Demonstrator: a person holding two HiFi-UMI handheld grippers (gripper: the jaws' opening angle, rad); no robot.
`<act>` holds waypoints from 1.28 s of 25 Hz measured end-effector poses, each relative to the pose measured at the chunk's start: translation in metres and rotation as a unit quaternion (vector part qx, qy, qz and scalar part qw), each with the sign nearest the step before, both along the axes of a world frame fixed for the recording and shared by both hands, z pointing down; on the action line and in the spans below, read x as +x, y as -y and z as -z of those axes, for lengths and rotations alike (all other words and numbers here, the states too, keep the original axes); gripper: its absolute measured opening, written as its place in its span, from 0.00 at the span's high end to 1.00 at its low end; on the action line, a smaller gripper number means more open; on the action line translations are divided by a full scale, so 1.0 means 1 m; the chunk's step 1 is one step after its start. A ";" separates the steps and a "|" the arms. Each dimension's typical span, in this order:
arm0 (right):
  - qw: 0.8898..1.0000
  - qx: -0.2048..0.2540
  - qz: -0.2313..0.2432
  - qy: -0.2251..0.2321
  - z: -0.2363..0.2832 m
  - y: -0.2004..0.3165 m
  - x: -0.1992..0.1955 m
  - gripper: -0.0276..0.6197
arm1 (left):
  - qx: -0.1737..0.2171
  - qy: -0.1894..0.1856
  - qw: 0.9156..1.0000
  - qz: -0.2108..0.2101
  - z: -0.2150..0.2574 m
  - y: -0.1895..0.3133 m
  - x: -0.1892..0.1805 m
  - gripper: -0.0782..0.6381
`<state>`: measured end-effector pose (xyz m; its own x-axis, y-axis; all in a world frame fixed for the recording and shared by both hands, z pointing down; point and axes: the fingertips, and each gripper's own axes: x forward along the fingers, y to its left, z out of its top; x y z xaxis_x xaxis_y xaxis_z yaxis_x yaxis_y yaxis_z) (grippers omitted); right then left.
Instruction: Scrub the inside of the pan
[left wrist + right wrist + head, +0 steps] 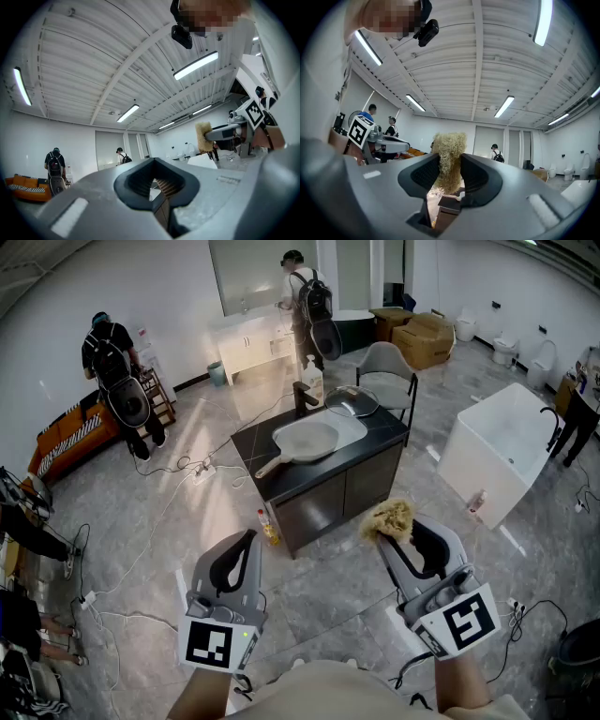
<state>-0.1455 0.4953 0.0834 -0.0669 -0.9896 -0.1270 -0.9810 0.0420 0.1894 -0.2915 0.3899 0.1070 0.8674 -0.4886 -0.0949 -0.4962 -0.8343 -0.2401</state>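
Right, the scrubbing has not started. The pan (307, 441) sits on the dark counter (388, 433) across the room, mouth up, handle towards the near-left corner, and both grippers are well apart from it. The right gripper (401, 527) carries the tool: a straw-coloured scrubber (391, 517) is pinched between its jaws, with its frayed top standing above them. The left gripper (246, 542) has its jaws pressed together with nothing between them, so it is empty.

By my reading, one thing is done (the scrubber is in hand) and the rest is left: close the gap to the counter, bring the scrubber down into the pan, work it round the inside, and probably steady the handle with the free gripper.

The head view alone gives the layout: the pan, a lid (352, 401) and a soap bottle (312, 380) behind it on the counter, and a small yellow bottle (269, 526) on the floor by the cabinet. The two gripper views point roughly level, so they catch ceiling lights and far walls, and I cannot make out the pan in either. What they add is the grip. The right gripper view shows the pads squeezing the scrubber's middle, and the left gripper view shows its own jaws closed, with the loaded right gripper off to one side.
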 end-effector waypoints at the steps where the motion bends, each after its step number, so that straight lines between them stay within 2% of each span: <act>1: 1.000 0.003 0.005 0.009 0.000 -0.002 0.002 0.74 | -0.002 0.004 1.000 0.003 -0.001 -0.001 0.001 0.89; 5: 0.999 0.012 0.024 0.038 0.002 -0.010 0.007 0.74 | -0.011 0.013 1.000 0.011 -0.005 -0.005 0.006 0.89; 17: 0.999 0.010 0.031 0.038 -0.007 -0.035 0.044 0.73 | -0.016 0.024 0.999 0.036 -0.015 -0.028 0.039 0.89; 22: 0.996 0.021 0.051 0.070 -0.012 -0.053 0.058 0.73 | -0.013 0.027 0.998 0.051 -0.020 -0.044 0.051 0.89; 27: 0.997 0.003 0.045 0.063 -0.025 -0.060 0.075 0.73 | -0.024 0.028 0.998 0.049 -0.032 -0.052 0.066 0.89; 32: 0.997 -0.003 0.032 0.063 -0.037 -0.053 0.090 0.73 | -0.017 0.017 0.999 0.039 -0.036 -0.049 0.080 0.89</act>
<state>-0.0553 0.5487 0.1204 -0.1143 -0.9846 -0.1323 -0.9923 0.1067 0.0634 -0.2111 0.4385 0.1427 0.8287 -0.5577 -0.0478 -0.5523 -0.8010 -0.2310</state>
